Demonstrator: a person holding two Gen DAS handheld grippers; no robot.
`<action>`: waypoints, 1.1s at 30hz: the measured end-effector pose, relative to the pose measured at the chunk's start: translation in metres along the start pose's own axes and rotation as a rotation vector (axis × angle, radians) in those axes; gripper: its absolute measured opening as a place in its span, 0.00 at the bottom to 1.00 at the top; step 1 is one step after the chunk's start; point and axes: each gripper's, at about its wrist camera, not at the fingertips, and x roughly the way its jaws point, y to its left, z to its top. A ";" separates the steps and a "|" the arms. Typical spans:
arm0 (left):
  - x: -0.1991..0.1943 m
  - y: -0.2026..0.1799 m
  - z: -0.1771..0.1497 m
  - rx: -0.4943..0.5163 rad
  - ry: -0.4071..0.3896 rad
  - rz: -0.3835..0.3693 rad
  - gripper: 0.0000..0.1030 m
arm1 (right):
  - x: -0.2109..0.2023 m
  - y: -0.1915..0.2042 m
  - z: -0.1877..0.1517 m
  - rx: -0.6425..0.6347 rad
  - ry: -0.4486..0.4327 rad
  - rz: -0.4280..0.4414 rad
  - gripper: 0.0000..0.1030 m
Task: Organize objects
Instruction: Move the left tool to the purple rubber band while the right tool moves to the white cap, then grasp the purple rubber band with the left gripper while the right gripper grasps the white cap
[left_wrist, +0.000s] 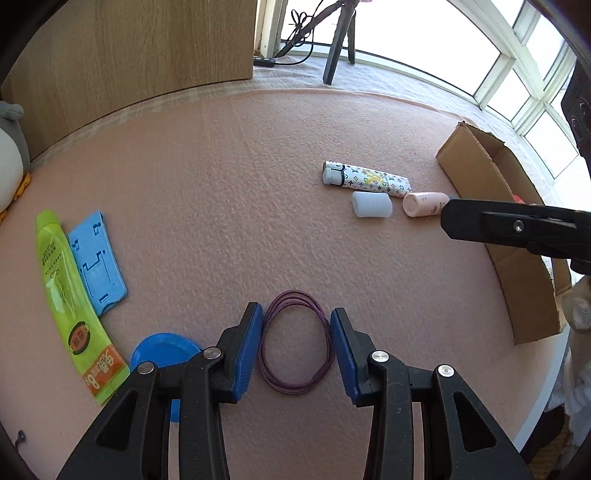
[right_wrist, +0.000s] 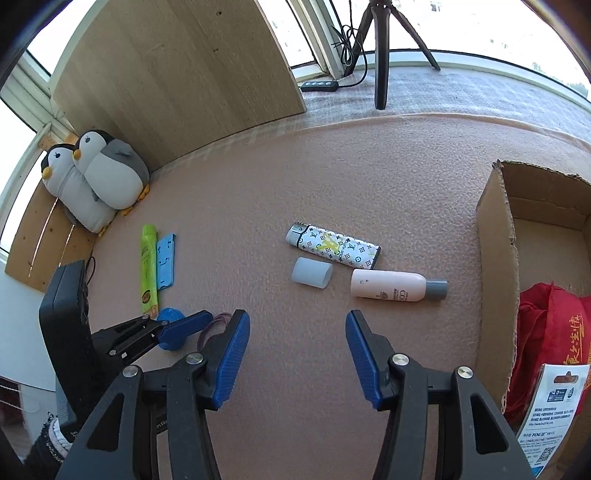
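The left gripper (left_wrist: 295, 345) stands with its jaws partly open around a coil of purple cord (left_wrist: 294, 341), one blue pad at each side of the loop and neither visibly pinching it, so nothing is held yet. The cord looks very light and limp, a few thin strands looped together; it would likely slip or sag if caught by one strand, so closing across the bundled strands at one side of the loop seems the safer hold. The right gripper (right_wrist: 297, 350) hangs wide open and empty over bare pink felt mat (right_wrist: 295, 177), nearer the camera than the pink bottle (right_wrist: 391, 284). Taking the bottle as landmark: it lies on its side, grey cap toward the cardboard box (right_wrist: 495, 258), and looks like smooth rigid plastic that may roll, best gripped across the body. Just beside its base lies a translucent white cap (right_wrist: 312, 272), and just behind both, a patterned lighter (right_wrist: 334, 245). Right of the bottle, the box stands open and holds a red cloth bag (right_wrist: 550, 332) and a printed retail card (right_wrist: 550, 410). Well left of the bottle are a blue lid (left_wrist: 162, 354), a green tube (left_wrist: 70, 299) and a blue plastic stand (left_wrist: 98, 262), with two plush penguins (right_wrist: 92, 177) beyond.
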 end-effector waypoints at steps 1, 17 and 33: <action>-0.002 0.000 -0.005 -0.007 0.000 -0.007 0.40 | 0.004 0.001 0.003 0.002 0.007 0.008 0.45; -0.030 0.007 -0.059 -0.038 0.015 -0.044 0.40 | 0.058 0.010 0.042 -0.008 0.072 -0.052 0.27; -0.063 0.030 -0.080 -0.109 0.012 -0.090 0.40 | 0.029 0.014 0.008 -0.044 0.073 -0.003 0.27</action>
